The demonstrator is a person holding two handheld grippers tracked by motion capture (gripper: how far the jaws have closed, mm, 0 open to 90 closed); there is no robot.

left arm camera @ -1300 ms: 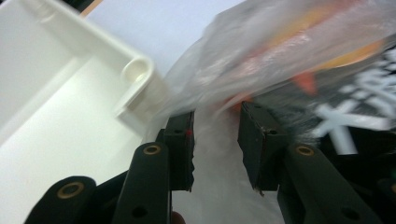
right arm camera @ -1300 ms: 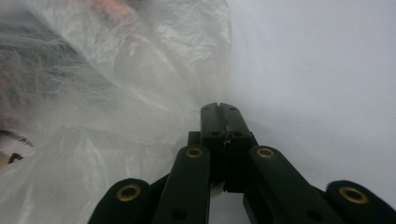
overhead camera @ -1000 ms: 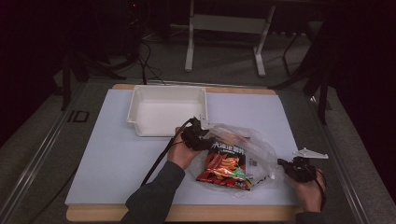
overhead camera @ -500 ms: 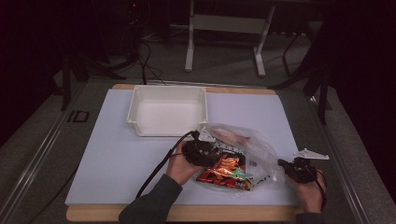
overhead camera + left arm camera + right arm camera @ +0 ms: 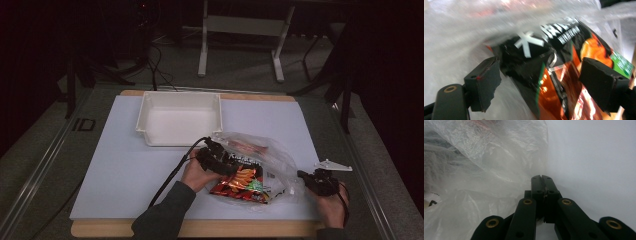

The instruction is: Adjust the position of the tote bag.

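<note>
High view: clear plastic bag (image 5: 272, 160) holds snack packet (image 5: 240, 182); left hand-held gripper (image 5: 220, 160) wide, right hand-held gripper (image 5: 302, 176) pinching bag.

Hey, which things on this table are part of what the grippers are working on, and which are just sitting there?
In use:
clear plastic bag
snack packet
left gripper, open around the packet
right gripper, pinching the bag

Lying about:
white tray
white mat

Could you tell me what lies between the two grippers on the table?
In the high view, the clear plastic bag holding a snack packet lies between the left gripper and right gripper.
</note>
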